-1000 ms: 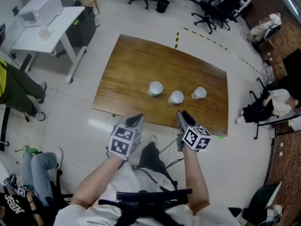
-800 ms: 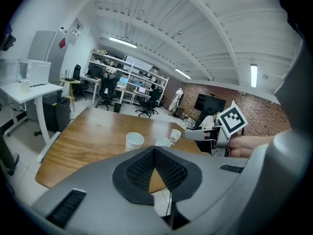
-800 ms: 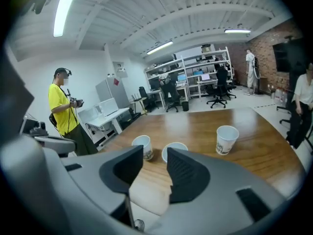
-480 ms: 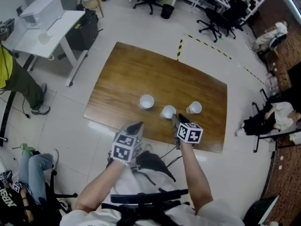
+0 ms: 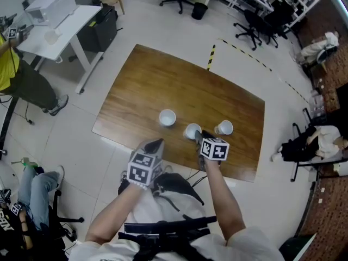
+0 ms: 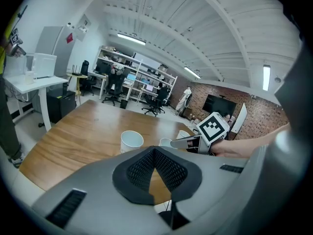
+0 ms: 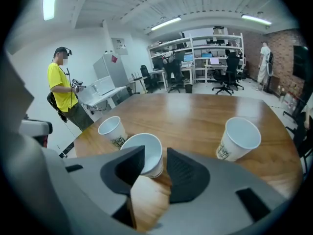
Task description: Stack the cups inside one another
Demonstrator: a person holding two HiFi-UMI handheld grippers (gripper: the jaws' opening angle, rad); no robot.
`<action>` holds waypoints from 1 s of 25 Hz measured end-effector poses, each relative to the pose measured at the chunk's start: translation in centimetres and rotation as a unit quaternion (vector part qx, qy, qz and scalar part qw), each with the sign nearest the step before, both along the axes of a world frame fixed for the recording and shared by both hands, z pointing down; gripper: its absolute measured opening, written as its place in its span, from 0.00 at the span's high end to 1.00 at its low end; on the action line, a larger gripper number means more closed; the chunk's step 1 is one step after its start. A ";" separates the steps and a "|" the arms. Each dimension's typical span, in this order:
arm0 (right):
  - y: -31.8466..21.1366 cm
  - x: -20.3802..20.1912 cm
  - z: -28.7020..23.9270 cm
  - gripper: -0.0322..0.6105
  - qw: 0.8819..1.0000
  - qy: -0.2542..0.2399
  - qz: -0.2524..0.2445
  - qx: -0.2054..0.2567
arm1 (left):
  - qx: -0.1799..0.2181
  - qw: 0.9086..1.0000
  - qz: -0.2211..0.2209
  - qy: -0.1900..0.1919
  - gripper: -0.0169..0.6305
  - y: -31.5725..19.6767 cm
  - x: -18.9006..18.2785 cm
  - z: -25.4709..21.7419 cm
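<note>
Three white paper cups stand upright in a row on the wooden table (image 5: 147,86): left cup (image 5: 167,117), middle cup (image 5: 192,131), right cup (image 5: 223,128). My right gripper (image 5: 200,136) is low over the near side of the table, jaws closing, with the middle cup (image 7: 144,151) between its fingertips; a gap still shows beside the right finger. The left cup (image 7: 112,130) and right cup (image 7: 238,138) stand free on either side. My left gripper (image 5: 155,144) hangs at the table's near edge with its tips together, empty, short of the left cup (image 6: 131,141).
The table's near edge runs just under both grippers. A white desk (image 5: 57,20) and a person in a yellow shirt (image 7: 61,89) stand off to the left. Office chairs (image 5: 250,20) line the far side. Another person sits on the floor (image 5: 38,184) at lower left.
Both grippers moved forward to the table's near edge. The right one sank and went further, bringing its jaws around the middle cup. The cups did not move.
</note>
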State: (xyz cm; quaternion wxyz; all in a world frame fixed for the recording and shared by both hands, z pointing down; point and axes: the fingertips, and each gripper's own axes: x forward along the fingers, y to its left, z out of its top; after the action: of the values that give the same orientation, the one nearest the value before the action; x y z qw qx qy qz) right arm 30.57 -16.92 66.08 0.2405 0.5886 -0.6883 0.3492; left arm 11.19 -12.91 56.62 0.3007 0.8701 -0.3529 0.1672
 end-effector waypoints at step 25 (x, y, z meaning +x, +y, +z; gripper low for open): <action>-0.7 -1.0 -0.4 0.91 1.000 0.018 -0.015 -0.001 | -0.001 1.000 -0.028 -0.009 0.98 0.0 -2.2 0.1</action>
State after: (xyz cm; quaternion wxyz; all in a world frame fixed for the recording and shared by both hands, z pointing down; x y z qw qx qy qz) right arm 29.61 -17.60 65.71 0.2588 0.5837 -0.6923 0.3361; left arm 9.00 -12.88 56.69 0.3028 0.8580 -0.3798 0.1668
